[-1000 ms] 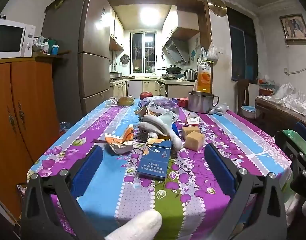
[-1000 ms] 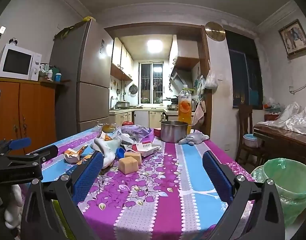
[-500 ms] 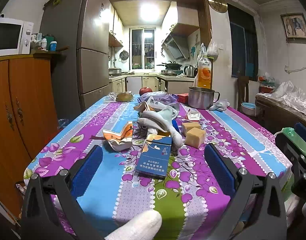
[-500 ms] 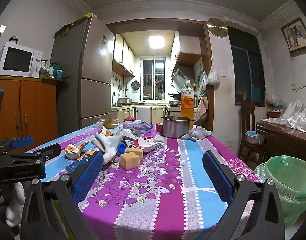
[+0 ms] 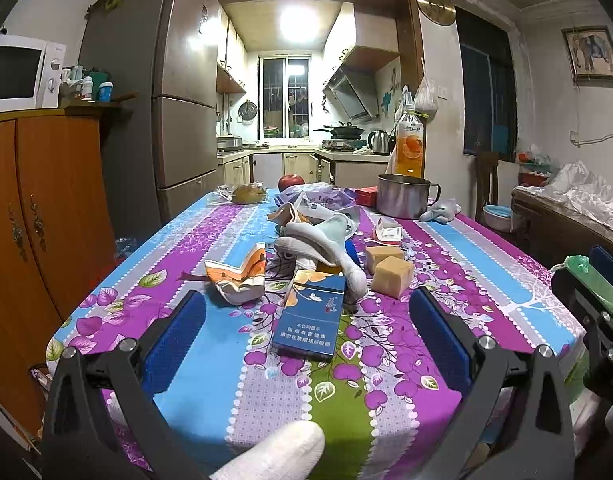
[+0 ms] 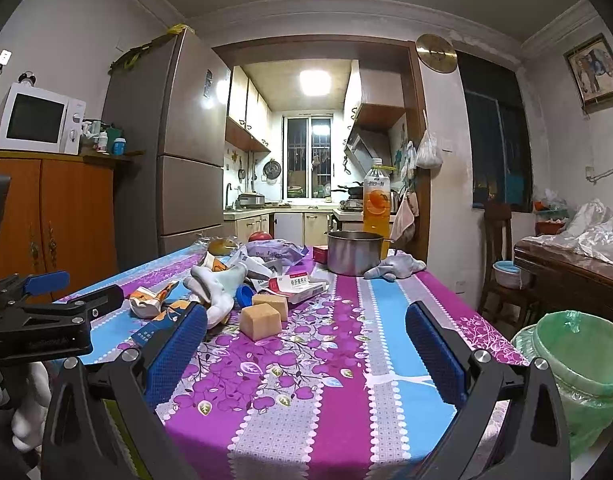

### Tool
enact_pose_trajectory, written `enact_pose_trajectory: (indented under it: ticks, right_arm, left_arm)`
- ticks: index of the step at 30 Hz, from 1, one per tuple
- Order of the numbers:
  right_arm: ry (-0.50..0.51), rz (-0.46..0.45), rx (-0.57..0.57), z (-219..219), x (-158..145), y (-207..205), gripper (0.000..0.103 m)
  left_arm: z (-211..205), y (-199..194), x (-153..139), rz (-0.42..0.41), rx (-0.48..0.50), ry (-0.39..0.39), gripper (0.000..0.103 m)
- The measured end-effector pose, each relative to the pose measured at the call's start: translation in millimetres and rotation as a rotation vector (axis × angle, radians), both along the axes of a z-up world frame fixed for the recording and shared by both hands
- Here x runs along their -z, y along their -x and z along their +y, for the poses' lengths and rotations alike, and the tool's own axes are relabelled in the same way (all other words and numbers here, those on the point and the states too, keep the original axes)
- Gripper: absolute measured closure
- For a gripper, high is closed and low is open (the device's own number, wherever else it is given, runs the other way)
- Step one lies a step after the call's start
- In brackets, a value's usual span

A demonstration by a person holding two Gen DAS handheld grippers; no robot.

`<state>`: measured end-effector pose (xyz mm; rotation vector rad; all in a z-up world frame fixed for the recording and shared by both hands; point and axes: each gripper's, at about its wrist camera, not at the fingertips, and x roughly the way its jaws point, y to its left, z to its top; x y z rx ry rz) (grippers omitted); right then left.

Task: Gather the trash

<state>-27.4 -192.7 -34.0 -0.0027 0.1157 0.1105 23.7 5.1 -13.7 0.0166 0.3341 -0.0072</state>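
Trash lies mid-table: a blue cigarette box (image 5: 308, 320), a crumpled orange-and-white carton (image 5: 236, 276), white socks (image 5: 322, 246), two tan blocks (image 5: 390, 270), a red-and-white box (image 6: 296, 286) and a purple bag (image 6: 274, 252). My left gripper (image 5: 306, 340) is open and empty, hovering over the table's near edge in front of the cigarette box. My right gripper (image 6: 304, 350) is open and empty over the near right part of the table, with the tan blocks (image 6: 262, 318) ahead. A bin with a green liner (image 6: 578, 364) stands at the table's right.
A steel pot (image 6: 352, 252), an orange juice bottle (image 6: 376, 198), a grey glove (image 6: 394, 270), an apple (image 5: 290, 180) and a bread bag (image 5: 246, 194) sit at the far end. A wooden cabinet (image 5: 34, 220) with a microwave (image 6: 38, 120) stands left, a fridge (image 5: 178, 112) behind.
Both grippers have tilted slightly, so the table sits a little lower in the right view. The trash has not moved and both stay open.
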Motion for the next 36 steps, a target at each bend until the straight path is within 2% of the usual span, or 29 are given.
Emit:
enact_pose_trajectory:
  ticks: [36]
  right_arm:
    - [0.004,0.012,-0.007,0.0,3.4,-1.6,0.004]
  left_arm:
    - [-0.2,-2.7,0.4,0.005,0.005,0.001,0.005]
